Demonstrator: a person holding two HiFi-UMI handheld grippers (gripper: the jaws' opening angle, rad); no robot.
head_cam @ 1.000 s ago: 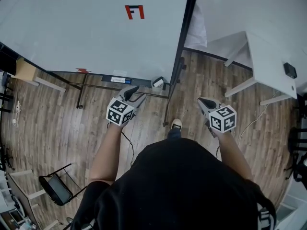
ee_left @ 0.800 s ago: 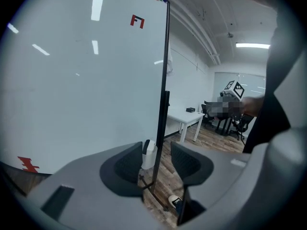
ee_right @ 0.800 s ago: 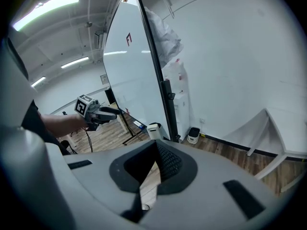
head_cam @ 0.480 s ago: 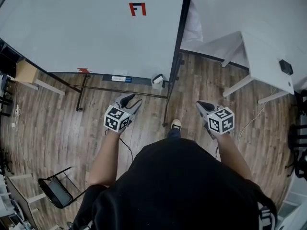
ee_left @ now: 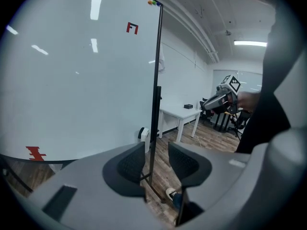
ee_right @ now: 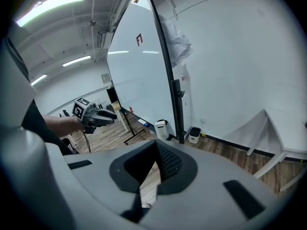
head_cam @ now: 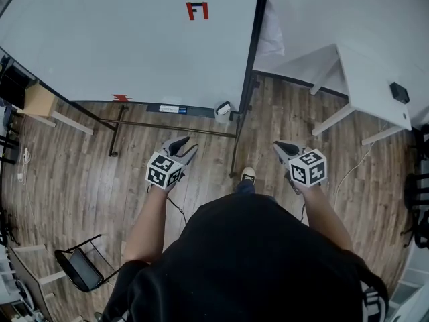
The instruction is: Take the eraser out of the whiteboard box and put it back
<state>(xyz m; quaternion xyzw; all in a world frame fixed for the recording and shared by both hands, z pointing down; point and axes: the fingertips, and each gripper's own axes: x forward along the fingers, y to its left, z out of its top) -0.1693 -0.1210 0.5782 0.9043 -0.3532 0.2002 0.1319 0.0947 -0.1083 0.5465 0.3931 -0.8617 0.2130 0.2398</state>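
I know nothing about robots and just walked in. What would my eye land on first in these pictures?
The big whiteboard fills the upper left of the head view, bare but for a small red mark near its top. Below it, a person stands on the wood floor holding two tools with black-and-white patterned cubes: the left gripper, jaws apart and empty, and the right gripper.

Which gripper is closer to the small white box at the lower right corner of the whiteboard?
Left. In the head view, the left gripper is below and to the left of the small white box. The right gripper is farther away, below and to its right.
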